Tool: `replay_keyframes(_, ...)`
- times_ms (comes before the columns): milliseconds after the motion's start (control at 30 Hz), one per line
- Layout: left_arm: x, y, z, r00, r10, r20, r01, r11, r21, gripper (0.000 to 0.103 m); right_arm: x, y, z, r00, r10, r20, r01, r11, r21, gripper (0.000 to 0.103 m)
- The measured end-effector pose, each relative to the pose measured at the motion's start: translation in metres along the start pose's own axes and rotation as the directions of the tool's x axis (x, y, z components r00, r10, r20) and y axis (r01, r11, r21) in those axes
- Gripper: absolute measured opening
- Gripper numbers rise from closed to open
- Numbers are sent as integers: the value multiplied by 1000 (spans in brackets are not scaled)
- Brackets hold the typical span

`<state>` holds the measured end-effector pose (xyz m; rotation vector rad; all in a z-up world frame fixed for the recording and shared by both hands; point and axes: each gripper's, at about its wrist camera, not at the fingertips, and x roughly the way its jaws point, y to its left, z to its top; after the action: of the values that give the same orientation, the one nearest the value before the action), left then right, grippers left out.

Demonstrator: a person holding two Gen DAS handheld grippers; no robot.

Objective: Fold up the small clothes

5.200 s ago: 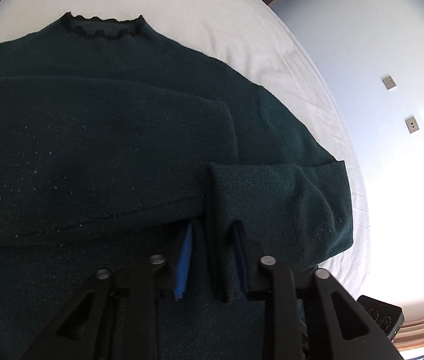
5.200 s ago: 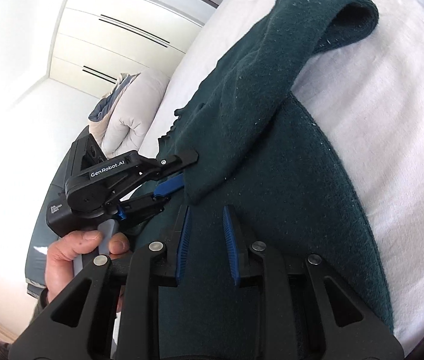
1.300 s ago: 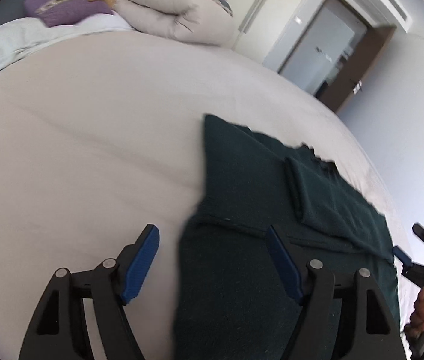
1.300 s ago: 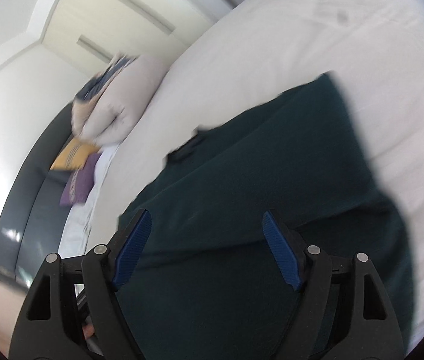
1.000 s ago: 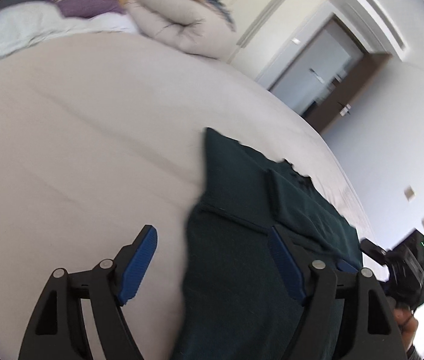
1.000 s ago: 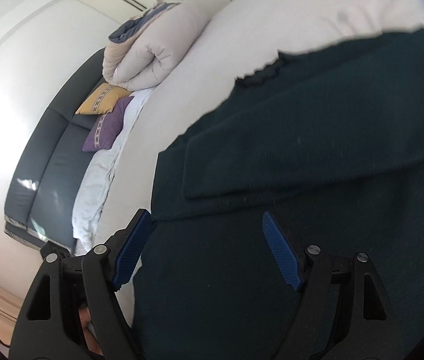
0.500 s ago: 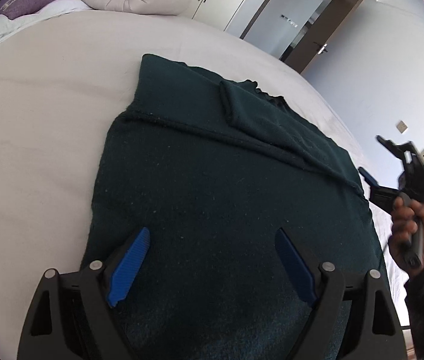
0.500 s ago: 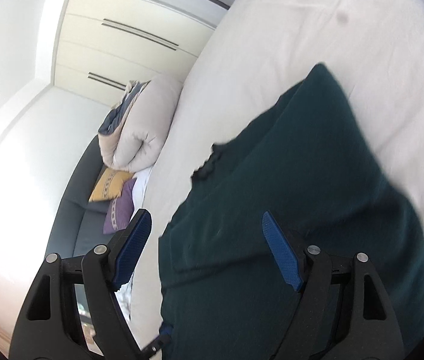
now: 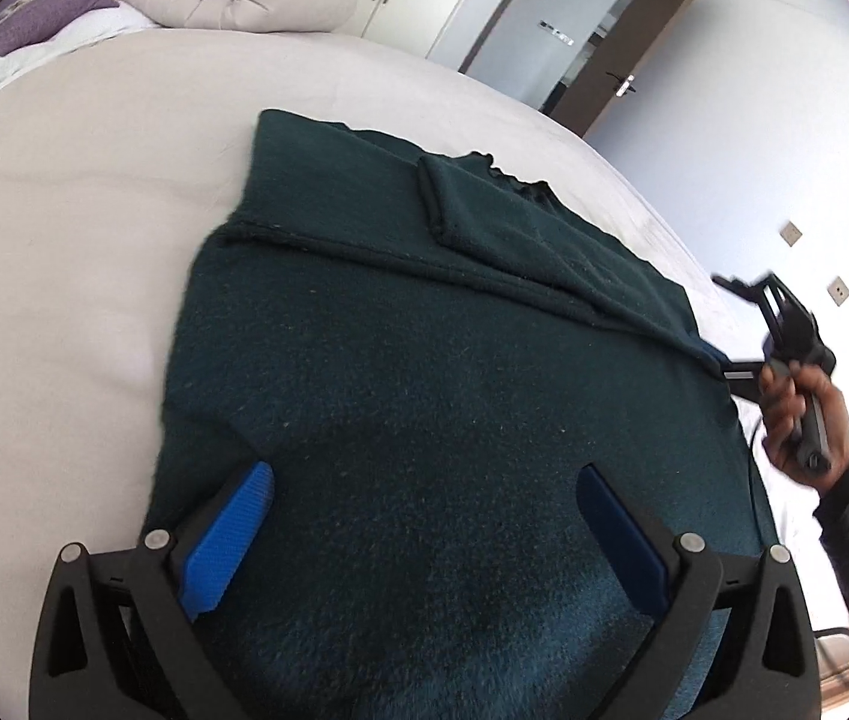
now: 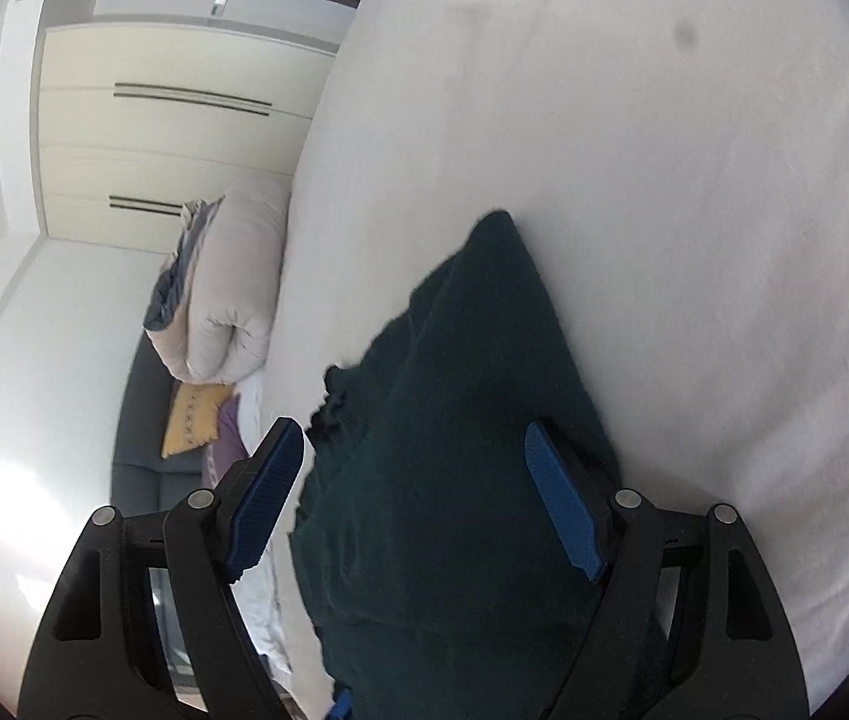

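Lying flat, sweater [image 9: 424, 372] runs lengthwise — collar [image 9: 514, 180] far end.

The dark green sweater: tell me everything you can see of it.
The dark green sweater looks like a fuzzy, lint-flecked knit. It lies flat on the white bed, both sleeves folded across the body, one sleeve's cuff end lying over the other near the scalloped neckline. The hem is nearest the left gripper, whose open jaws straddle the fabric without pinching it. The right gripper, open, is at the side edge.
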<state>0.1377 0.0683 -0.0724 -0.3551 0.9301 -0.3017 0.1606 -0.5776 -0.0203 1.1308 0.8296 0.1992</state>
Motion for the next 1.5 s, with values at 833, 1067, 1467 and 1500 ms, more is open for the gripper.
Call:
replay_keyframes(833,-105,46,-97,979,-12,-206,-10,994,-107,86,-263,-80,-278,985,-113,-127,91,981,-170,76)
replay_keyframes(1067,-102,56,-97,952,-109,-286,62,984,-168,54,-276,-85,-294,981,-116,-159,92,984,-150,76)
replay_keyframes(1467,-101,92,-103,900,-328,-287,190,889,-417,53,-263,-78,-286,978,-111,-174,88,987,-136,76)
replay_keyframes(1500,-101,92,-103,900,-328,-287,190,888,-419,51,-263,-77,-286,978,-111,-177,88,987,-134,76)
